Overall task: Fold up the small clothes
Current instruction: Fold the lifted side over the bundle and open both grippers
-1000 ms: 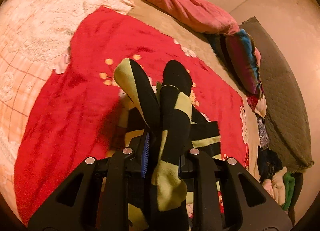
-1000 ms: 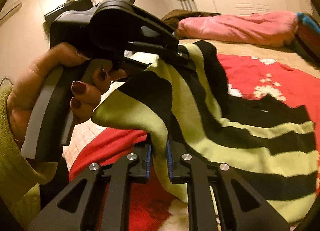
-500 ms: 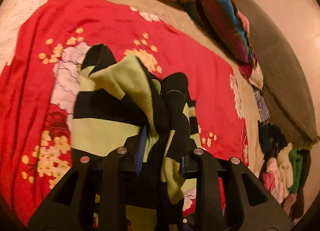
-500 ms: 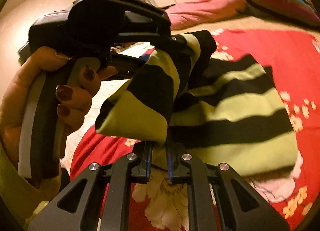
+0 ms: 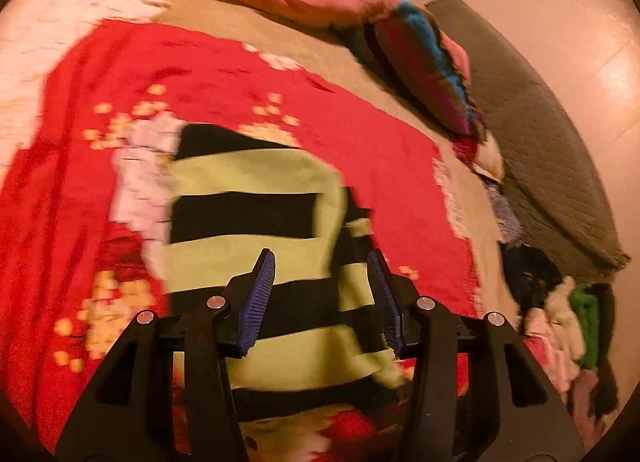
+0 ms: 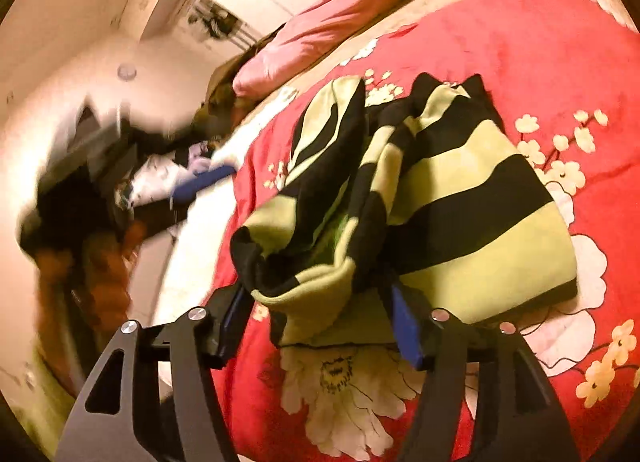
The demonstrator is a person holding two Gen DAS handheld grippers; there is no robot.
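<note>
Now both released: left gripper (image 5: 322, 298) and right gripper (image 6: 320, 326) spread wide. Striped garment (image 6: 460, 197) lying on red floral blanket (image 6: 560, 61), bunched by right fingers.

Soft matt knit striped garment (image 5: 256, 197) on a fuzzy red blanket (image 5: 80, 189); gripper pads (image 5: 258, 298) are ribbed blue rubber.

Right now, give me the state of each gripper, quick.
Left gripper: open, holding nothing, above the striped garment.
Right gripper: open, holding nothing; the garment's bunched edge lies between its fingers.
</note>
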